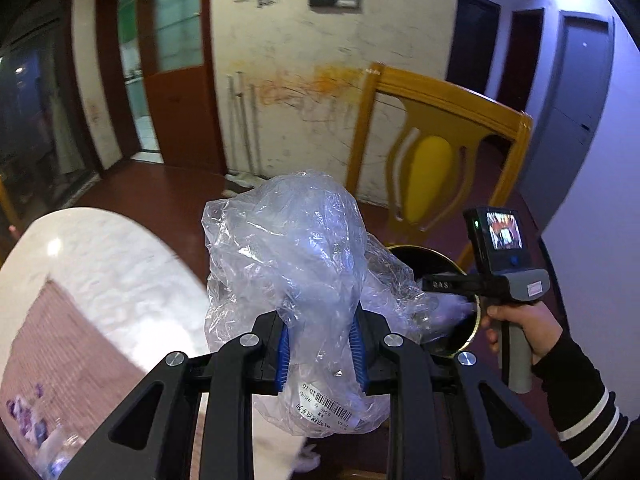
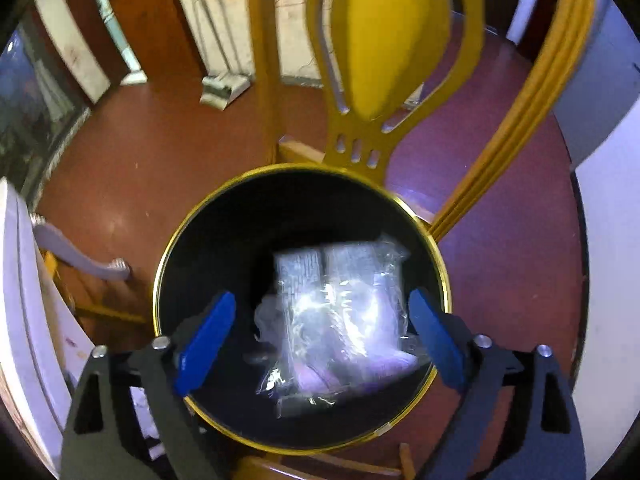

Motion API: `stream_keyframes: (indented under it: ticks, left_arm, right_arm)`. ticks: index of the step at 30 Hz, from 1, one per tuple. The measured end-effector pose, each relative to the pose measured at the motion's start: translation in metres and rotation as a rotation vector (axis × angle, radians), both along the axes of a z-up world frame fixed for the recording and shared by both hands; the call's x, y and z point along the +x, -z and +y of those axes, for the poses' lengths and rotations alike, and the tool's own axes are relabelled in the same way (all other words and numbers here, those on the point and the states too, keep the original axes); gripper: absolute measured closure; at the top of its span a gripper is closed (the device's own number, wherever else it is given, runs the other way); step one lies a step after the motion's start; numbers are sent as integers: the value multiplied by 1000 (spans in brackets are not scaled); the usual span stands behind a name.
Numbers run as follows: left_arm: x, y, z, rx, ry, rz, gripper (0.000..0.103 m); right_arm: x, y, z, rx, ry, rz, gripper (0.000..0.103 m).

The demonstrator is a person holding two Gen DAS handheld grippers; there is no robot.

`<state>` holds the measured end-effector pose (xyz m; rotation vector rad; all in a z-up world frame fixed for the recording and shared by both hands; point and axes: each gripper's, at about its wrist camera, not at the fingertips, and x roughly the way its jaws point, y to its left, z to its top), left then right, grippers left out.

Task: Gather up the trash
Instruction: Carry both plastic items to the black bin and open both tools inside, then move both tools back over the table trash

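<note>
My left gripper (image 1: 320,344) is shut on a crumpled clear plastic bag (image 1: 296,256) with a barcode label, held up above the white table. The black trash bin with a gold rim (image 2: 444,280) stands on the chair seat; its rim also shows in the left wrist view (image 1: 468,340) behind the bag. My right gripper (image 2: 320,340) is open right over the bin's mouth. A clear plastic packet (image 2: 340,320) lies blurred inside the bin between the open fingers, not touched by them. The right gripper also shows in the left wrist view (image 1: 444,285), held by a hand.
A yellow wooden chair (image 1: 436,160) stands behind the bin; its back (image 2: 392,36) is close ahead. A white marble table (image 1: 104,272) is at lower left, with small wrappers (image 1: 28,420) on its red mat. The floor is dark red. A dustpan (image 2: 224,88) leans by the wall.
</note>
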<state>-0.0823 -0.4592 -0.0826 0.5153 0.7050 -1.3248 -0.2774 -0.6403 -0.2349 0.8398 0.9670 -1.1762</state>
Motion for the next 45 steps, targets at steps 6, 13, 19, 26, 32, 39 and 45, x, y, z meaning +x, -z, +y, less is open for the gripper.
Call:
stream_keyframes:
  ticks: [6,13,19,26,32,39,45]
  left_arm:
    - [-38,38,-70,84,110,79,79]
    - [-91,117,-151,243,228,195,63]
    - [-108,133,-160,269,215,236,27]
    - [-97,126,-158,251,180,220,27]
    - [-87,113,-141,224,160,173,26]
    - [-56,72,-85,116,52,72,12]
    - [9,19,10,-9,-188,-34,7]
  right_arm:
    - [-43,-12,-14,-47,124,-54,13]
    - [-86,-36,-21,-131,223,-88,13]
    - [-99,-43,-13,-162,241,-107,13]
    - [-93,-48,-8,-161,226,-125,13]
    - [-77,-62,2,-190,191,-125,13]
    - [-36,-88,33,-233,52,-162,13]
    - [26,-120,74,-273,-112,-256,13]
